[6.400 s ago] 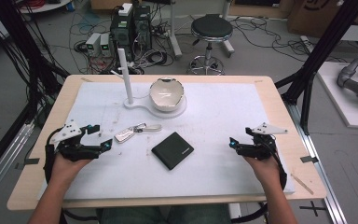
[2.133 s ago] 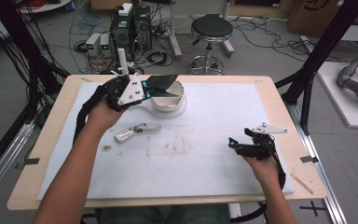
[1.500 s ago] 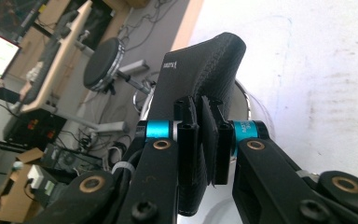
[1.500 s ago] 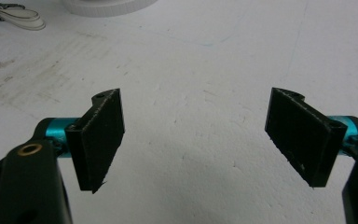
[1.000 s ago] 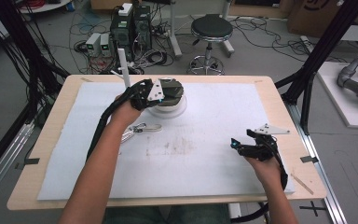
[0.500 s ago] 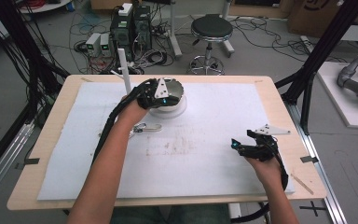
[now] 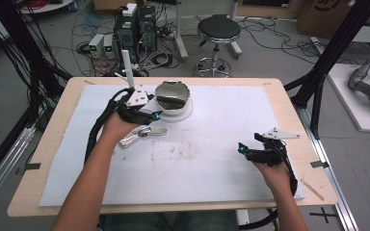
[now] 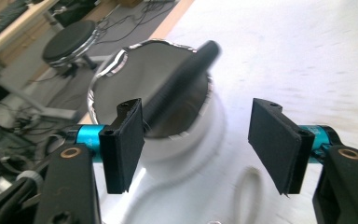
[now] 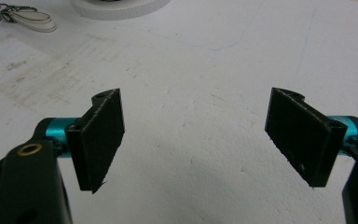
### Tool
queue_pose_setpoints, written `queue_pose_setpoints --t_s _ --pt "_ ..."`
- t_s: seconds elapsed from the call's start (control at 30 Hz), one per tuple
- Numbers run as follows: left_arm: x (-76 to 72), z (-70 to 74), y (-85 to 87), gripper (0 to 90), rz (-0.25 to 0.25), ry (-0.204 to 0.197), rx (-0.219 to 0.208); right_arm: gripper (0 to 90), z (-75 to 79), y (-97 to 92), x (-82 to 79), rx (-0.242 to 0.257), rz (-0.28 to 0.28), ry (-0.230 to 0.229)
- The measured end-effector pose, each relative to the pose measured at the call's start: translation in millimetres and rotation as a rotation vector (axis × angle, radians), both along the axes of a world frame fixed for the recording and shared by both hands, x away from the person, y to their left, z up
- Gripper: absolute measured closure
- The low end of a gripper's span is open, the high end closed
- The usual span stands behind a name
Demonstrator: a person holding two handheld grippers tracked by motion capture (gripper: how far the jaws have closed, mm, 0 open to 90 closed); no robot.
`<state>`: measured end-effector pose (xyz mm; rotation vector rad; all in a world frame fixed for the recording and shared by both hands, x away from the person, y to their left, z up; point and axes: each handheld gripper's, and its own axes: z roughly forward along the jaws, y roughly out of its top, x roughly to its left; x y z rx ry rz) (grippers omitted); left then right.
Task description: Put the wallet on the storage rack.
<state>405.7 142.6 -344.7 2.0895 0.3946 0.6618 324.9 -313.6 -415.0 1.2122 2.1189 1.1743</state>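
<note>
High view shows your left gripper up by the silver bowl, which sits on a white stand at the far side of the table. A few seconds ago a black wallet lay flat in the middle of the table. You picked it up with that gripper and carried it over. Now the wallet leans inside the bowl, one end poking over the rim. In the left gripper view the jaws are wide apart with nothing between them, so you have just let go. That looks like the drop is done. The keys lie on the table just beside your left hand and could be next. Your right gripper rests near the right edge, jaws wide and empty, where it was all along.
</note>
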Motion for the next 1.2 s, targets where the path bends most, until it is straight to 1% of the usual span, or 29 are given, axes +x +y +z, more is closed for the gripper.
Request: queue_pose_setpoints --t_s 0.03,0.07,0.1,0.13,0.17,0.2,0.23,0.27,0.3,0.33,0.37,0.4,0.5,0.53,0.6,0.67,0.7,0.77,0.8,0.87,0.93,0.97,1.2 --pt "-13.2 -2.4 11.7 31.1 -0.003 0.029 -0.043 20.1 -0.3 0.8 -0.2 -0.001 0.001 0.002" --pt "-13.2 -2.4 11.7 29.6 -0.003 0.029 -0.043 20.1 -0.3 0.8 -0.2 -0.001 0.001 0.002" --pt "-20.7 -6.1 18.1 29.6 -0.01 0.04 -0.062 20.1 -0.2 1.1 -0.5 -0.003 -0.001 0.003" --pt "-28.1 -10.7 24.2 29.6 -0.01 0.054 -0.073 20.1 0.5 2.4 -1.2 0.001 -0.002 0.002" --pt "-41.5 -18.6 37.0 29.6 -0.009 0.077 -0.086 20.1 0.9 2.5 -1.5 -0.004 0.001 0.001" --pt "-41.5 -18.6 37.0 29.4 -0.009 0.077 -0.086 20.1 1.0 3.3 -1.3 -0.002 0.002 -0.003" --pt "-47.7 -21.8 42.9 29.3 -0.006 0.081 -0.103 20.1 1.0 3.5 -1.0 -0.008 0.003 -0.001" --pt "-58.3 -26.0 52.9 29.1 0.006 0.09 -0.149 20.2 0.3 3.9 -0.2 -0.006 0.005 -0.002" --pt "-58.3 -26.0 52.9 28.1 0.006 0.09 -0.149 20.2 -0.5 4.3 0.4 -0.005 0.003 0.002" --pt "-62.1 -26.5 56.4 28.1 0.008 0.097 -0.156 20.2 -0.5 4.3 0.4 -0.005 0.003 0.002" --pt "-65.9 -26.0 58.8 25.9 0.016 0.103 -0.162 20.1 -1.1 4.2 1.0 -0.007 0.004 0.004" --pt "-69.8 -24.4 61.1 25.9 0.022 0.102 -0.163 20.1 -1.6 4.3 1.5 -0.01 0.005 0.007" --pt "-78.4 -21.0 67.9 24.6 0.03 0.096 -0.203 20.1 -0.8 4.7 2.1 -0.009 0.004 0.003" --pt "-80.1 -20.8 70.9 24.3 0.03 0.095 -0.217 20.2 -0.5 4.7 2.4 -0.006 0.005 -0.002" --pt "-81.2 -20.6 77.5 23.6 0.042 0.107 -0.249 20.2 -0.2 5.0 3.0 -0.002 0.004 -0.01" --pt "-80.2 -21.1 81.9 22.1 0.052 0.108 -0.256 20.1 -0.5 5.7 4.5 0.004 0.002 -0.017" --pt "-79.1 -21.8 82.8 20.3 0.053 0.111 -0.249 20.1 -1.0 7.1 6.0 -0.002 -0.001 -0.015" --pt "-77.2 -23.8 83.8 19.7 0.053 0.123 -0.24 20.1 -1.3 7.7 6.6 -0.008 -0.001 -0.019" --pt "-76.1 -24.5 85.5 19.2 0.053 0.129 -0.252 20.1 -1.1 9.4 6.1 -0.008 0.0 -0.016" --pt "-75.2 -24.1 86.4 18.5 0.051 0.127 -0.247 20.1 -1.0 10.2 5.6 -0.009 0.002 -0.021" --pt "-74.7 -23.7 86.9 18.4 0.055 0.125 -0.256 20.1 -0.4 11.1 4.6 -0.011 0.004 -0.021" --pt "-74.3 -23.2 87.8 18.3 0.053 0.125 -0.252 20.1 -0.3 10.8 4.9 -0.012 0.002 -0.023" --pt "-72.8 -25.5 91.6 18.3 0.069 0.128 -0.266 20.1 -1.9 10.7 7.0 -0.009 -0.004 -0.016"
